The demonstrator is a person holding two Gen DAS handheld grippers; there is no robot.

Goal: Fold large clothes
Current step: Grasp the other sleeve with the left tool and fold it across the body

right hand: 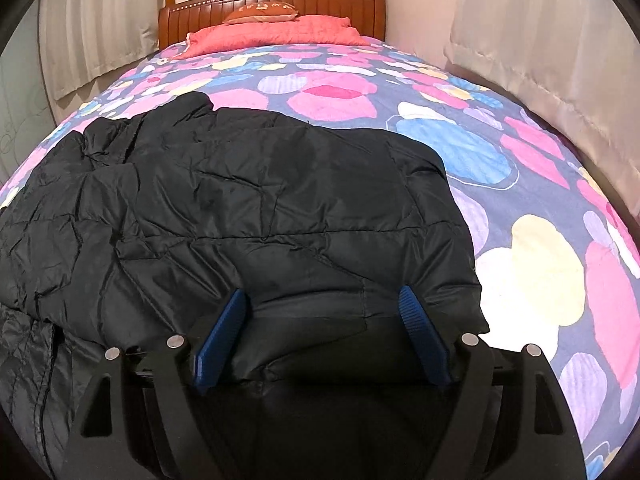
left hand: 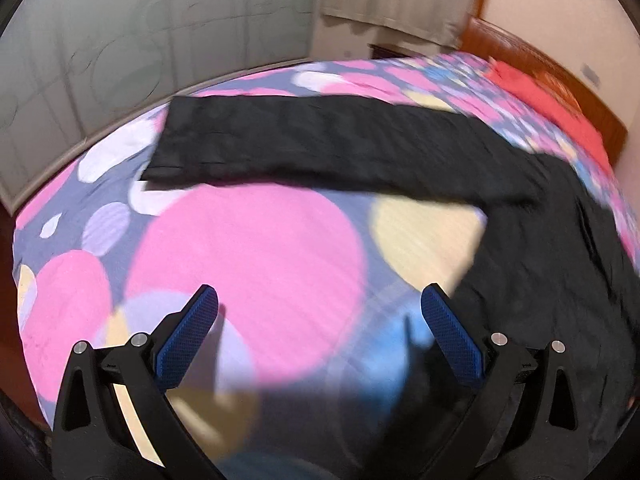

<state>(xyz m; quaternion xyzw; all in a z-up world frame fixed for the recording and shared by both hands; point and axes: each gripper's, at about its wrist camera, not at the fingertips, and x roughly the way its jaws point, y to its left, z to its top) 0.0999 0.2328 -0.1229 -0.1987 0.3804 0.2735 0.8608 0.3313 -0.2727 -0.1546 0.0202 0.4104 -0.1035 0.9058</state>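
Right wrist view: our right gripper (right hand: 322, 304) stands wide over the jacket (right hand: 240, 200), hem unpinched. Our left gripper (left hand: 318, 304), wide and empty, hovers over the bed (left hand: 248, 260) beside the spread sleeve (left hand: 320, 136).

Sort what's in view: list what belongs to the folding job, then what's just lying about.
Belongs to the job:
- black padded jacket, its sleeve stretched out flat
- left tongs, open over the bedspread
- right tongs, open over the jacket's edge

Just lying about:
- floral bedspread
- red blanket
- cushion
- headboard
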